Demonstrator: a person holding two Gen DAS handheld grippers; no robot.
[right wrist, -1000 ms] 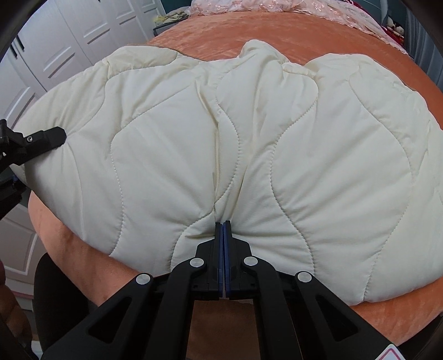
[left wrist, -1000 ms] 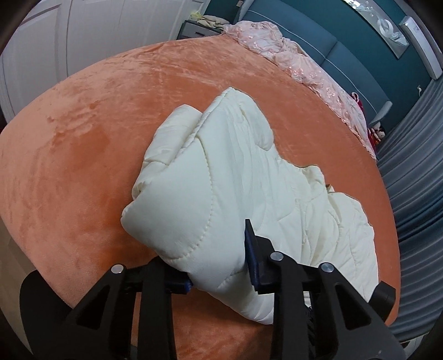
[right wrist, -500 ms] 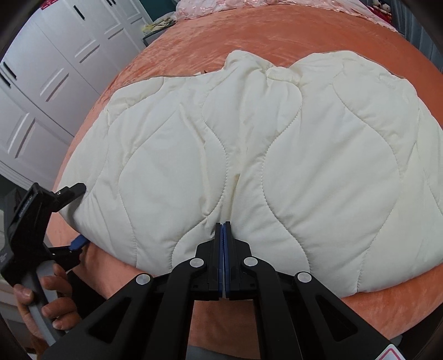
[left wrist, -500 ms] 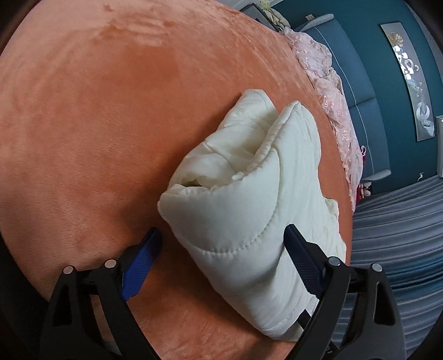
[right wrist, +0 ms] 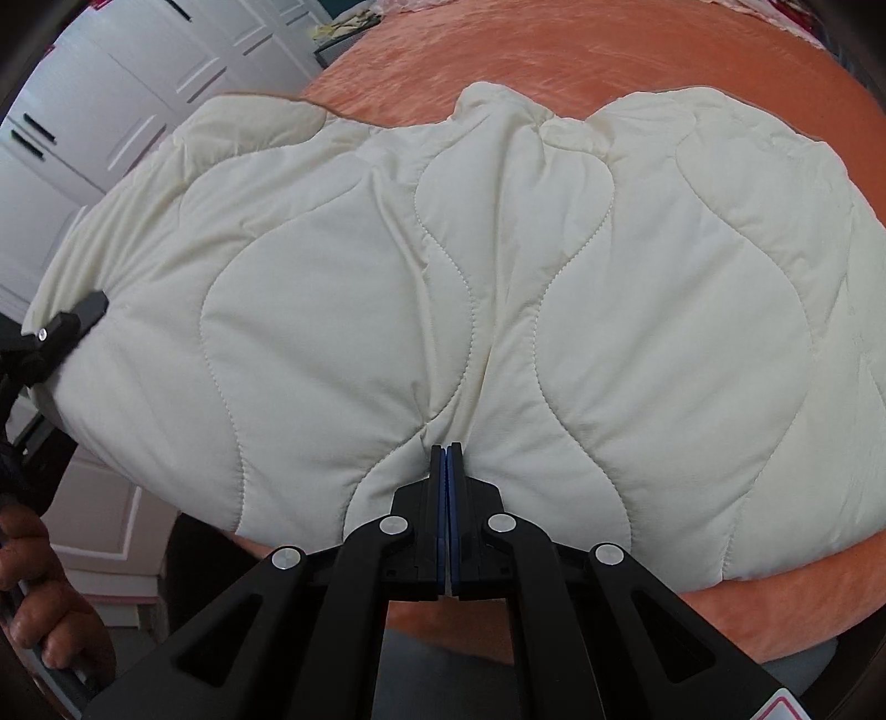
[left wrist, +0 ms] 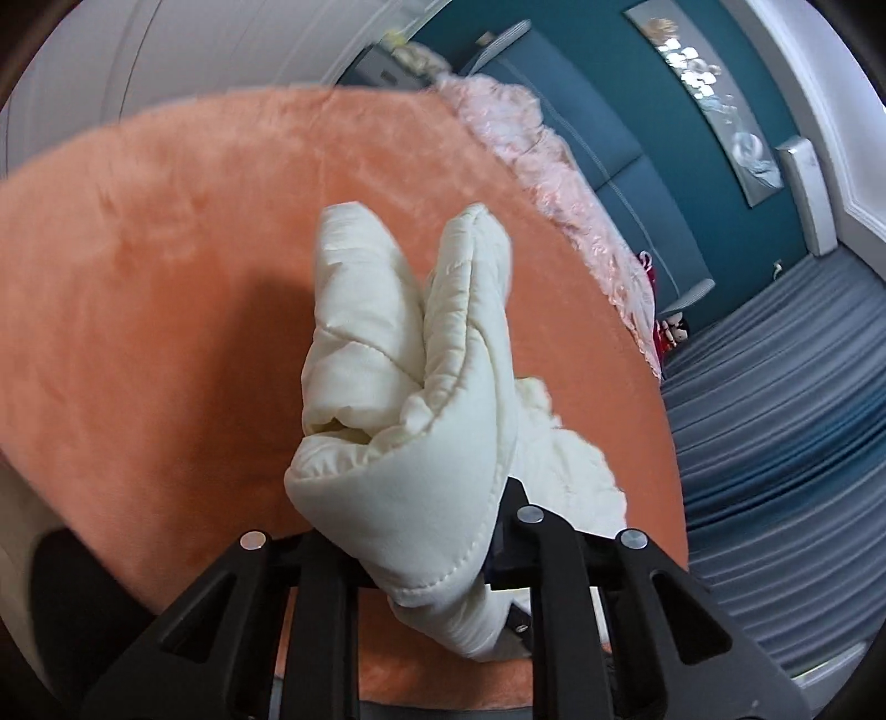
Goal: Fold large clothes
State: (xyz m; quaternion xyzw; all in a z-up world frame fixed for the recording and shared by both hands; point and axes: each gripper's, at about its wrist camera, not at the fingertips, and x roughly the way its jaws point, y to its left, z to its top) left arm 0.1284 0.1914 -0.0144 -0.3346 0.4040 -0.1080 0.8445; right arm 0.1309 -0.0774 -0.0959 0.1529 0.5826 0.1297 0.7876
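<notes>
A cream quilted puffer jacket [right wrist: 498, 310] lies folded on the orange bed cover [right wrist: 609, 50]. My right gripper [right wrist: 446, 448] is shut on the jacket's near edge at the middle. My left gripper [left wrist: 410, 531] is closed around the thick folded end of the jacket [left wrist: 421, 443], which bulges up between its fingers and hides the pads. The left gripper also shows in the right wrist view [right wrist: 66, 327] at the jacket's left end, held by a hand [right wrist: 33, 581].
A pink lacy cloth [left wrist: 554, 183] lies along the far edge of the bed. A teal padded headboard [left wrist: 637, 183] and grey curtains [left wrist: 786, 415] stand on the right. White cabinet doors [right wrist: 111, 99] stand to the left.
My left gripper was open around the jacket's folded end half a second ago; it has closed on it and lifted it. My right gripper keeps its hold on the near edge.
</notes>
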